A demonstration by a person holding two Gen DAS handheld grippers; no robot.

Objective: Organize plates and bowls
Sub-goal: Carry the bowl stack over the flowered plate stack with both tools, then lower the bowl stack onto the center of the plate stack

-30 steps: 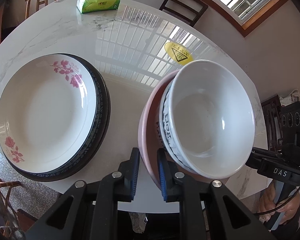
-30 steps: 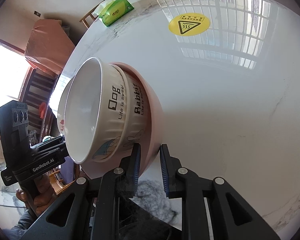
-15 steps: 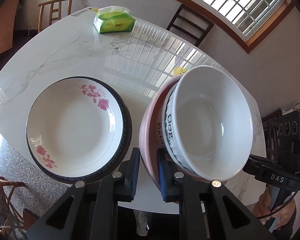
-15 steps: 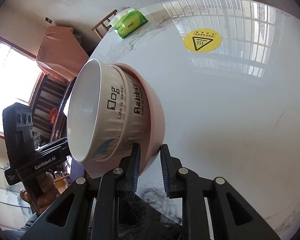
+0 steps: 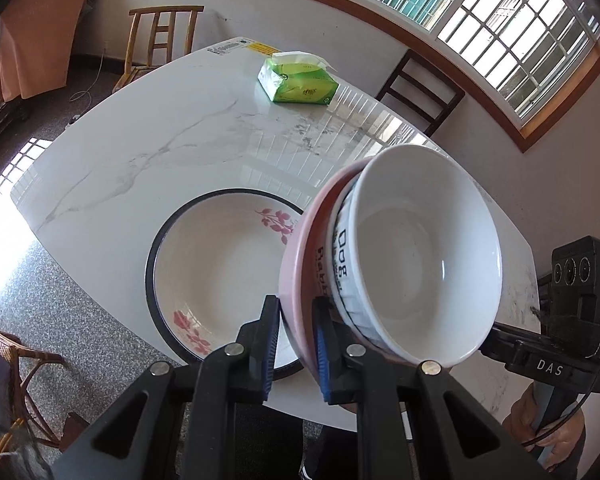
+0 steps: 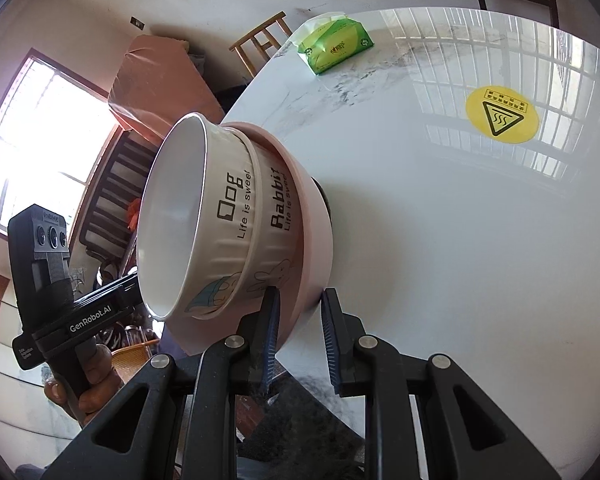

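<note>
Three nested bowls hang tilted in the air: a pink bowl (image 5: 296,272) outermost, a "Rabbit" bowl (image 5: 323,276) inside it, and a white "Dog" bowl (image 5: 420,256) innermost. My left gripper (image 5: 296,308) is shut on the pink rim's near side. My right gripper (image 6: 300,300) is shut on the opposite side of the pink bowl (image 6: 316,248), below the "Dog" bowl (image 6: 220,216). A white floral plate (image 5: 220,272) lies on a dark-rimmed plate (image 5: 150,264) on the table, and the bowls cover their right edge.
The white marble table (image 5: 140,140) carries a green tissue pack (image 5: 300,84) at its far side and a yellow warning sticker (image 6: 500,114). A wooden chair (image 5: 164,40) and a dark chair (image 5: 420,88) stand beyond it. A hand (image 6: 96,380) holds the left gripper's handle.
Both grippers have risen with the bowl stack, and the table looks farther away. In the left wrist view the plates have shifted right, under the stack's edge.
</note>
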